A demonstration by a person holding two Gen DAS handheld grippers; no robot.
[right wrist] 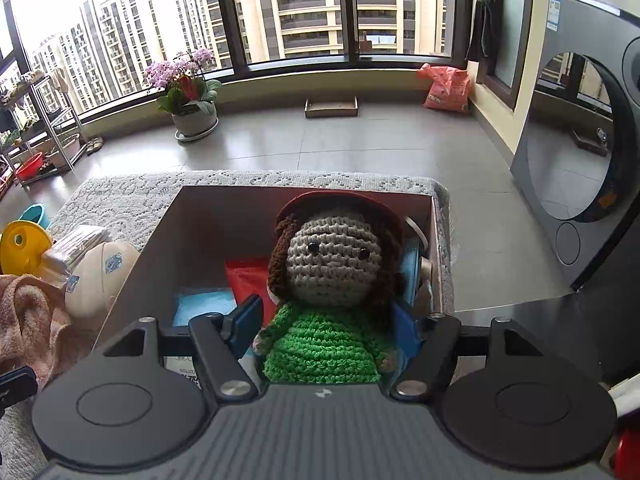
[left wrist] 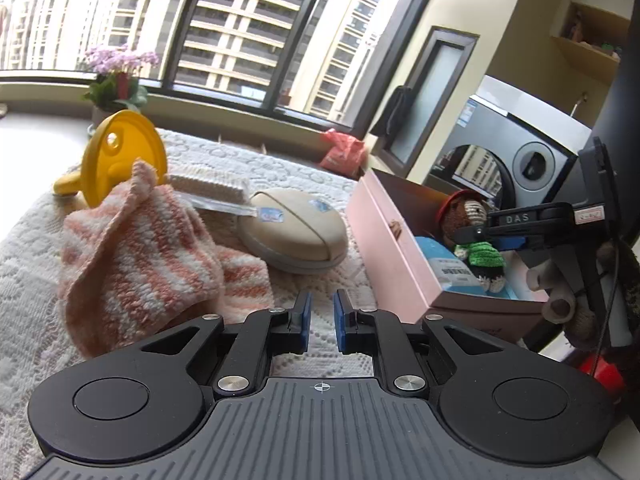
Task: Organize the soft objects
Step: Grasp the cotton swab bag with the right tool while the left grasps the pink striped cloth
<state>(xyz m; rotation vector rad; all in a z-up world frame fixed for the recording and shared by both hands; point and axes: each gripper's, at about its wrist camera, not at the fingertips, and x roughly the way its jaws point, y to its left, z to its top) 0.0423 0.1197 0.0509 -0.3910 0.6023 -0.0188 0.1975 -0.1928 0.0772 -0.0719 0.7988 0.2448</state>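
Note:
A crocheted doll (right wrist: 332,280) with a green body, brown hair and red hat sits between my right gripper's (right wrist: 328,328) blue pads, inside the pink box (right wrist: 132,284). The jaws stand wide apart around it; I cannot tell if they press it. In the left wrist view the doll (left wrist: 474,236) is in the pink box (left wrist: 396,256) with the right gripper's fingers (left wrist: 516,220) on it. My left gripper (left wrist: 322,320) is empty, its pads a little apart, above the lace cloth beside an orange-and-white knitted cloth (left wrist: 136,256).
A beige round cushion (left wrist: 294,230), a packaged white item (left wrist: 208,188) and a yellow plastic toy (left wrist: 120,156) lie on the lace-covered table (left wrist: 36,280). The box holds blue (right wrist: 204,304) and red (right wrist: 248,280) items. A washing machine (right wrist: 580,160) stands right; a potted orchid (right wrist: 188,96) is by the window.

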